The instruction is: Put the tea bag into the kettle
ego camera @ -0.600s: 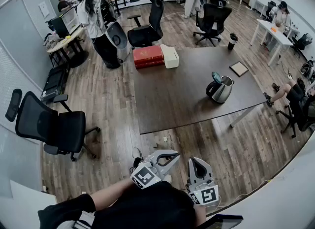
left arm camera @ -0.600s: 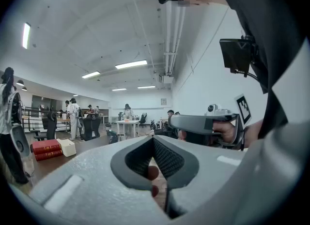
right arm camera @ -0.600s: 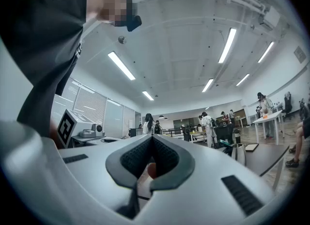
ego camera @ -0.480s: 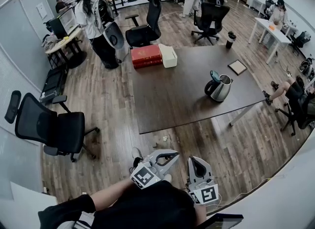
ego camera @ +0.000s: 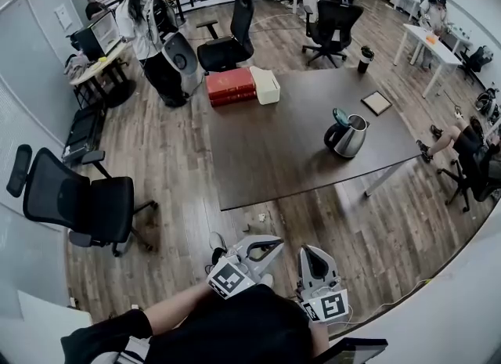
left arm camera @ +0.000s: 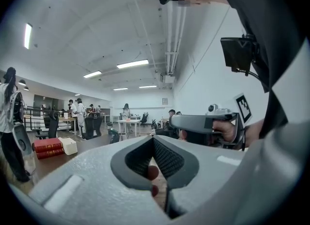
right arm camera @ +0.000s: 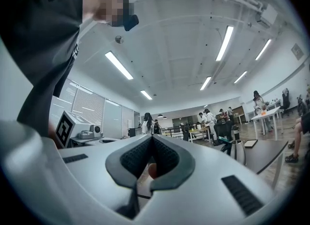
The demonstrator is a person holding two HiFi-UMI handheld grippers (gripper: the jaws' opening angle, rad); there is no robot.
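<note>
left gripper (left arm camera: pixel 154 141): jaws held together, nothing clamped | right gripper (right arm camera: pixel 152 138): same (ribbed dark pads (right arm camera: pixel 167 157) meeting) | kettle (ego camera: pixel 348 135): rounded steel, teal lid raised, set near right edge of dark matte table (ego camera: pixel 270 155) | open plank floor (ego camera: pixel 329 221) seen between near table edge and grippers

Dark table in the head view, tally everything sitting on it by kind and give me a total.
Red books: 2
White box: 1
Kettle: 1
Flat framed board: 1
Dark cup: 1
Total: 6
</note>
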